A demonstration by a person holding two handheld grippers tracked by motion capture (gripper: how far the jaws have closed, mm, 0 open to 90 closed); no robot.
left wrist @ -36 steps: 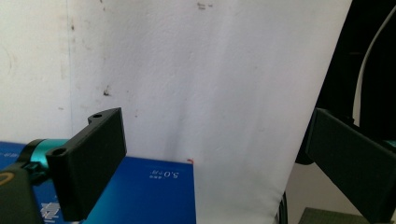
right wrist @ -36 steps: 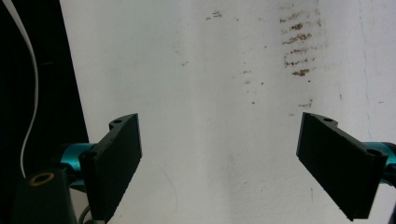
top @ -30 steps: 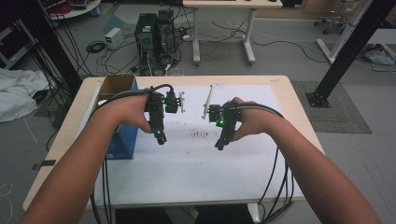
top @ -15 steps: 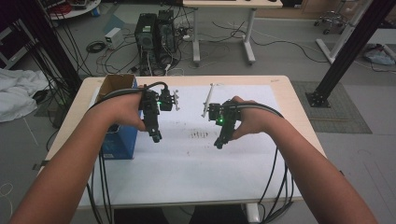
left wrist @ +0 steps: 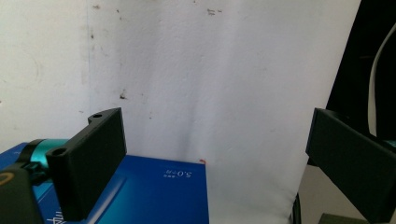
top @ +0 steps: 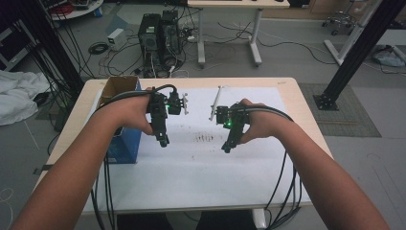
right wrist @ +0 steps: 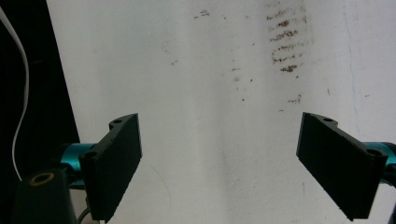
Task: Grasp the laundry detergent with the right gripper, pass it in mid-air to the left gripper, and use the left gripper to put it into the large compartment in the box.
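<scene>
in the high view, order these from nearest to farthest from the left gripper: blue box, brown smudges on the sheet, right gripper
1. Blue box, just left of the left gripper.
2. Brown smudges, to its right, mid-sheet.
3. Right gripper, farther right, beyond the smudges.

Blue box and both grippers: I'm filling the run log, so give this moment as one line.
left gripper: open, above blue box | right gripper: open, empty, over white sheet | brown smudges between them
</scene>
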